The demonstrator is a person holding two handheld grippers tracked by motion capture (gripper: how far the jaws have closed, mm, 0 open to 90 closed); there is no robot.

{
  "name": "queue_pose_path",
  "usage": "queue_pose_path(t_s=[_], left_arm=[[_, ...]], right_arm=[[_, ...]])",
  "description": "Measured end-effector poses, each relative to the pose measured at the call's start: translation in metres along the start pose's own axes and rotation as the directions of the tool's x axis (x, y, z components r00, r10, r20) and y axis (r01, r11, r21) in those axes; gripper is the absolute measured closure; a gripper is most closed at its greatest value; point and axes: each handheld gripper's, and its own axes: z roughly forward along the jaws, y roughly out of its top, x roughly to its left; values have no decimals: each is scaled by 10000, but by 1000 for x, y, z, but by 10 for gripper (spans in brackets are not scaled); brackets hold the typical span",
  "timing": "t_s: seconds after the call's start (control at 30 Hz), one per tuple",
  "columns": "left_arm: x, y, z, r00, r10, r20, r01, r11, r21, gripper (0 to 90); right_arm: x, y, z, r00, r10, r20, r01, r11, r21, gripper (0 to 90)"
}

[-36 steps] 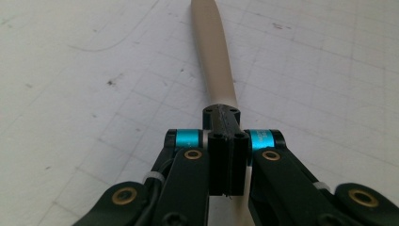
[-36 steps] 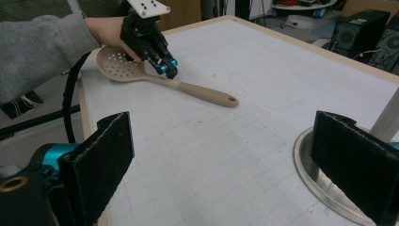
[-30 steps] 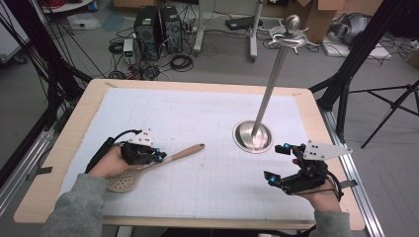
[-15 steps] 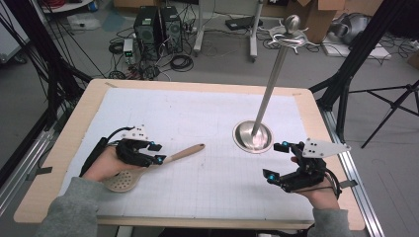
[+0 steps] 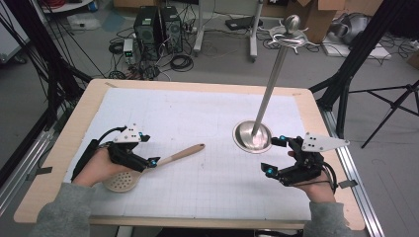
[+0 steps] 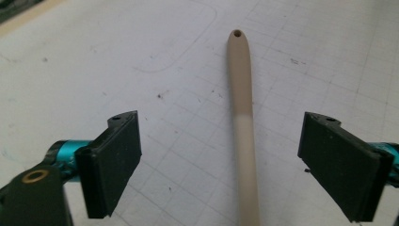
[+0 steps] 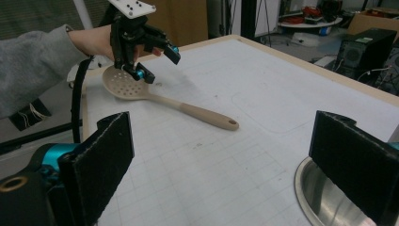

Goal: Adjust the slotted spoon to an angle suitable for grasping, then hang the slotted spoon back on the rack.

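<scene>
The slotted spoon lies flat on the surface near its left edge, handle pointing toward the middle. The left gripper hovers over the handle, its jaws just opened wide and clear of it (nothing clamped). The right gripper, jaws apart, sits beside the metal stand near the right edge.

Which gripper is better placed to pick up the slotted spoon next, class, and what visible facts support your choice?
Left. The left gripper hovers right over the slotted spoon, its just-opened jaws straddling the handle without touching. The right gripper sits open across the table, beside the metal stand's base.
</scene>
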Motion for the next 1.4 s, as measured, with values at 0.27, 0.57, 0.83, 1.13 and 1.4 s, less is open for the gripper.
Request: queue_pose_path(t_s=[0.27,0.57,0.83,1.13,1.4], left_arm=[[-1,-4,-6,9994,-23,349,26,10000,-63,136],[-1,-9,-1,9993,-265,265,255,9990,359,144],[1,-13,4,9997,-159,194,145,9972,738,154],[1,-13,13,9991,-285,314,242,9909,1321,182],[0,-13,15,9986,-359,389,290,9859,1649,217]], right_arm=[[-3,1,9,10000,4,-96,-3,10000,52,61],[-2,2,8,9999,0,-126,0,10000,19,60],[-2,2,8,9999,7,-116,-5,9999,119,60],[0,1,4,10000,6,-76,-5,9999,146,61],[1,0,5,10000,4,-85,-2,9998,204,60]])
